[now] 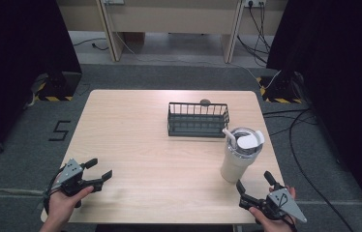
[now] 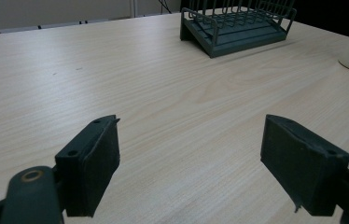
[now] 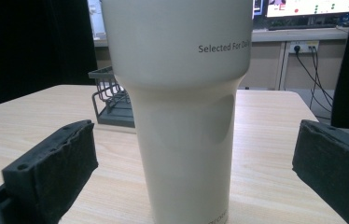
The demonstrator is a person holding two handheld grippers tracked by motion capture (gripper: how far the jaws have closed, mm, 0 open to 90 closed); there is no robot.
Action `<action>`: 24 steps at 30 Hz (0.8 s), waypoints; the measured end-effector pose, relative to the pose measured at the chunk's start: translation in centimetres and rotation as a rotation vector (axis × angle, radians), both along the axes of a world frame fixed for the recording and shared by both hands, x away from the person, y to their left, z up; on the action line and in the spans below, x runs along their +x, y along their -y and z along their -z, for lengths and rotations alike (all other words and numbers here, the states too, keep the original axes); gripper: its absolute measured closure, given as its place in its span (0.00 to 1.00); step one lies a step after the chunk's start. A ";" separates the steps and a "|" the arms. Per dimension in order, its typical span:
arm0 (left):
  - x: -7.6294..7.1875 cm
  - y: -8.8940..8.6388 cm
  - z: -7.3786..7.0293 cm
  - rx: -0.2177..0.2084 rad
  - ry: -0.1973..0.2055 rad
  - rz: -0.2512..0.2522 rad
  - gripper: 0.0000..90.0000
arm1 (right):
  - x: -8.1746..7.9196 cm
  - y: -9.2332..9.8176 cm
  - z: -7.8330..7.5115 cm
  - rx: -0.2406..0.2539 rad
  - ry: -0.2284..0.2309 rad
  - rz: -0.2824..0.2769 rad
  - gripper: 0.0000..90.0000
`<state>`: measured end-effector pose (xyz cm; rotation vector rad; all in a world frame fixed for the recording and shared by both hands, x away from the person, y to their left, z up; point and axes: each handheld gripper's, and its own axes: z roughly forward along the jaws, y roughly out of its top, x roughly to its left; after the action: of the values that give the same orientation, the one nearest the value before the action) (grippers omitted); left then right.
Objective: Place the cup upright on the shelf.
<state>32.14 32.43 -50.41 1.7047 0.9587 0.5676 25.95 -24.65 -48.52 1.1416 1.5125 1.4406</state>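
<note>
On the table (image 1: 135, 145), both grippers' fingers gape wide, the right gripper (image 1: 255, 183) facing the tumbler (image 1: 239, 154).

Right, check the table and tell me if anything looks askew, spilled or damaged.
Nothing stands out. The cream tumbler stands upright with its lid on, and no liquid shows on the table. The dark wire rack sits flat and square behind it. The right gripper is open just short of the tumbler, and the left gripper is open over bare wood.

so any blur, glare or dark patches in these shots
High view: even light, black curtains swallow both sides, tumbler throws a faint shadow. Left gripper view: jaws sharp, wire rack slightly soft. Right gripper view: tumbler's lettering crisp, the background screen blown out.
</note>
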 end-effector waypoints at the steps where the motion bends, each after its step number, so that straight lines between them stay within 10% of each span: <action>1: 0.0 0.0 0.0 0.002 -0.002 0.001 0.21 | 0.0 0.0 0.0 -0.002 0.001 0.002 0.00; 24: 0.0 0.0 0.1 0.006 -0.005 0.001 0.21 | 3.7 -0.7 -0.2 -0.021 -0.024 -0.004 0.00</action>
<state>32.12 32.38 -50.51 1.7123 0.9606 0.5659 29.60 -23.94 -48.33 1.1479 1.5441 1.4150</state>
